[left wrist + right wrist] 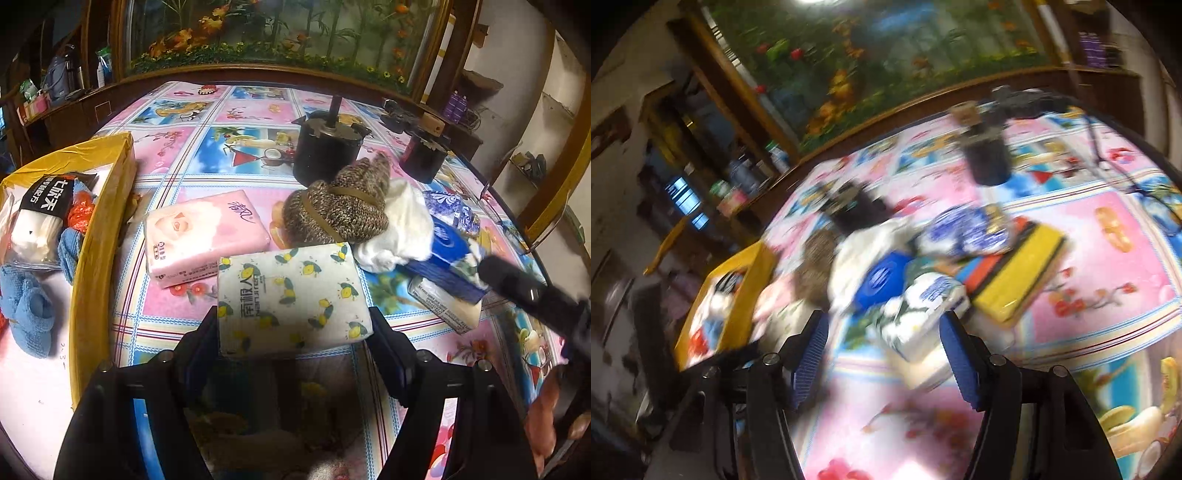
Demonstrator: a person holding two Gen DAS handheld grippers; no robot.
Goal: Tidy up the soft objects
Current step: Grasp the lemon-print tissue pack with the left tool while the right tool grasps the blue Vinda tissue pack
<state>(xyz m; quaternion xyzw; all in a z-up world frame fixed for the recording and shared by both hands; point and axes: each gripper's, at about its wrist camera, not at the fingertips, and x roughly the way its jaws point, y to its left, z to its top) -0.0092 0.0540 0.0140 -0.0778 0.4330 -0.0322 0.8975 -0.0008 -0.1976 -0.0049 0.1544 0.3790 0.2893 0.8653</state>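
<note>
My left gripper (293,325) is shut on a white tissue pack with lemon print (291,299) and holds it above the table. Behind it lie a pink tissue pack (205,234), a brown knitted hat (338,205), a white cloth (400,229) and a blue tissue pack (450,254). A yellow box (99,236) at the left holds a blue towel (29,306) and a wrapped pack (40,218). My right gripper (882,345) is open over the table, just in front of a white and blue tissue pack (927,314). The right wrist view is blurred.
Two black cylinders (327,147) stand at the back of the flowered tablecloth (177,158). A yellow sponge block (1019,273) and a blue patterned pack (967,232) lie in the pile. The right gripper's arm (532,291) reaches in at the right edge.
</note>
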